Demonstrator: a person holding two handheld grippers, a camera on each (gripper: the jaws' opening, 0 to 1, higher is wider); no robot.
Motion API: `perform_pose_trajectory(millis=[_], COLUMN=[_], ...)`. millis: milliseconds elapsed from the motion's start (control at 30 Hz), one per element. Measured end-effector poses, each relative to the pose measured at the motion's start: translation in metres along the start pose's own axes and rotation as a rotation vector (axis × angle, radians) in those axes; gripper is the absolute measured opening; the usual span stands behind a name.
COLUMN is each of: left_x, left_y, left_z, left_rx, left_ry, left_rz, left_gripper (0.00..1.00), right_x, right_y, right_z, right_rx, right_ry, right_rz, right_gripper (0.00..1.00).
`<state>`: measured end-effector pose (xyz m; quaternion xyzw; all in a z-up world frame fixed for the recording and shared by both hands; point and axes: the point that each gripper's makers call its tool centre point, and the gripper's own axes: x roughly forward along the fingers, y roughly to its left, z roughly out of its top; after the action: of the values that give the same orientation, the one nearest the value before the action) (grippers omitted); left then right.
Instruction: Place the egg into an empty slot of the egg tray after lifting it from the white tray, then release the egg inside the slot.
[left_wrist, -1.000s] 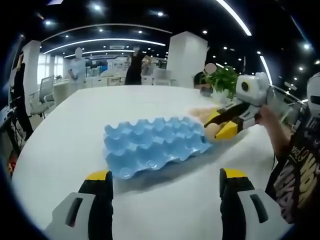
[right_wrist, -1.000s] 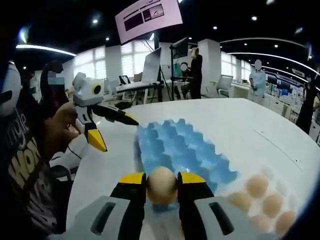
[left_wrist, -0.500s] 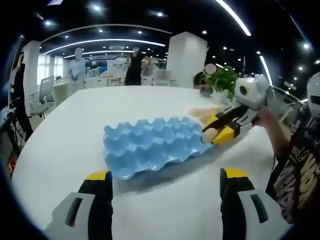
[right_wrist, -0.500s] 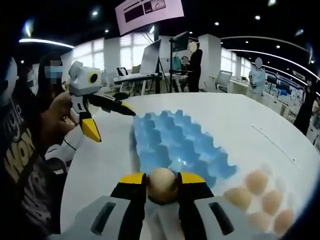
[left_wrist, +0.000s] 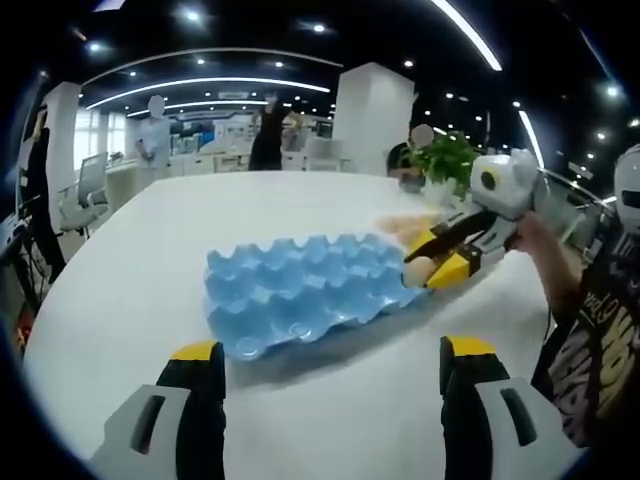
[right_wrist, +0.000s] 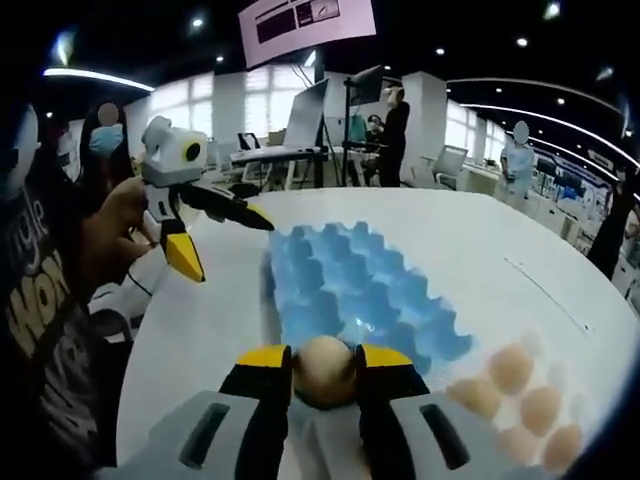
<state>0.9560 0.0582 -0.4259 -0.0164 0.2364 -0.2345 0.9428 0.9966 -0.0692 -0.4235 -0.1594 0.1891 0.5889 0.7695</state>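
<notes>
One blue egg tray (right_wrist: 355, 295). One egg (right_wrist: 324, 368) held in the right gripper (right_wrist: 324, 365); four more eggs (right_wrist: 512, 368) on the white tray (right_wrist: 535, 345), its edge blurred. Two grippers in all, the left gripper (left_wrist: 330, 362) with jaws apart. One potted plant (left_wrist: 445, 163). One overhead screen (right_wrist: 305, 22). One table (left_wrist: 150, 260).

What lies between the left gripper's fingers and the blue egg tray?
In the left gripper view, only bare white table separates the open left gripper from the blue egg tray.
</notes>
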Motion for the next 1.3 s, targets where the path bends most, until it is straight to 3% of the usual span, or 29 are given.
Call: perform_pose_trajectory(millis=[633, 1300], left_x=[-0.002, 0.0], left_y=[-0.001, -0.005], left_z=[0.003, 0.017], left_rx=[0.026, 0.083], left_ry=[0.016, 0.052], left_rz=[0.008, 0.004], left_gripper=[0.9, 0.9], right_x=[-0.013, -0.057], right_y=[0.003, -0.031], right_z=[0.008, -0.003], right_rx=[-0.017, 0.008], right_ry=[-0.027, -0.027], right_rz=[-0.007, -0.129], right_gripper=[0.28, 0.3])
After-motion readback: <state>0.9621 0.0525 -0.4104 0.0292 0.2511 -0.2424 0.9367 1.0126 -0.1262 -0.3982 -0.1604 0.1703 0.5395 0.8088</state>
